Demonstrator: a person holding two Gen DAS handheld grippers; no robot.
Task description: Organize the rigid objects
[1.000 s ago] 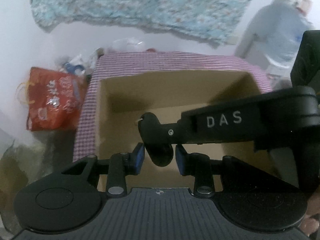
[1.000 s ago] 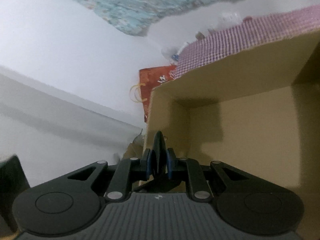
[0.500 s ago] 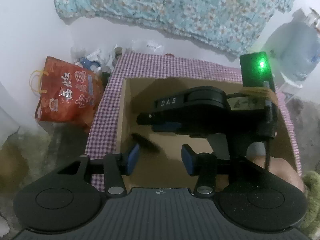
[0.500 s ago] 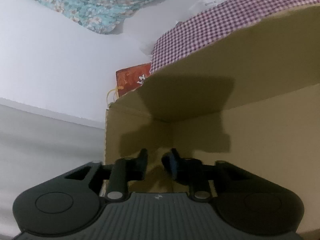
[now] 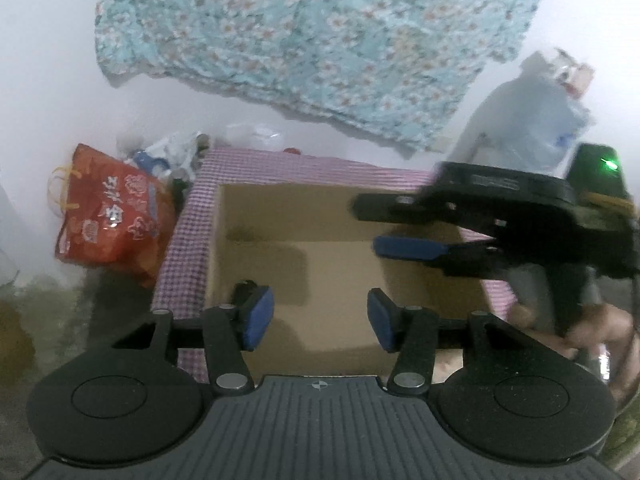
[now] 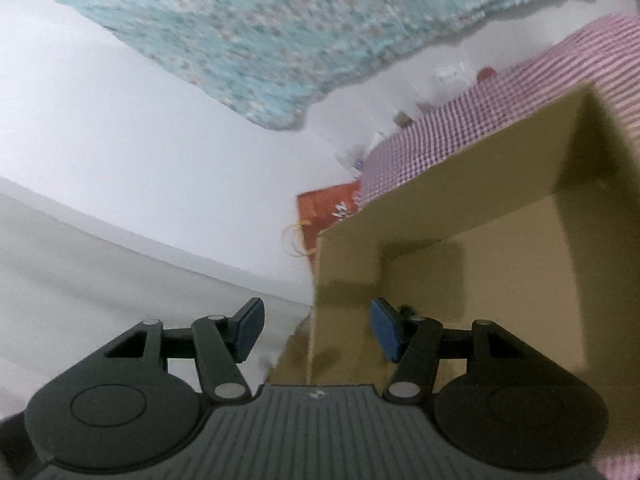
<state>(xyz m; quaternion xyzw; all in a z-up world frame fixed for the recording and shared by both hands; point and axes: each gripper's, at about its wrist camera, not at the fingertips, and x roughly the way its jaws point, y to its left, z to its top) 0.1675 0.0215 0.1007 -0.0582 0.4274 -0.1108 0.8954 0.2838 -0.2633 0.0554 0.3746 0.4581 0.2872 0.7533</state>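
Observation:
An open cardboard box (image 5: 304, 208) with a pink checked cloth (image 5: 184, 232) over its rim stands on the floor below me. My left gripper (image 5: 320, 316) hovers over its near side, jaws opening, with nothing between the blue pads. A small black object (image 5: 244, 286) shows in the box's near left corner, mostly hidden behind my left finger. My right gripper (image 5: 366, 226) reaches in from the right above the box, held by a person's hand (image 5: 600, 328). In the right wrist view the right gripper (image 6: 318, 332) is opening and empty, straddling the box (image 6: 500, 288) wall's edge.
A red printed bag (image 5: 112, 220) leans at the box's left, with bottles and clutter (image 5: 172, 156) behind it. A floral cloth (image 5: 320, 52) hangs on the white wall. A large water jug (image 5: 532, 120) stands at the back right.
Both grippers were shut on one black object inside the box. They have let it go, opened, and risen back from the box. The right gripper has shifted right in the left wrist view.

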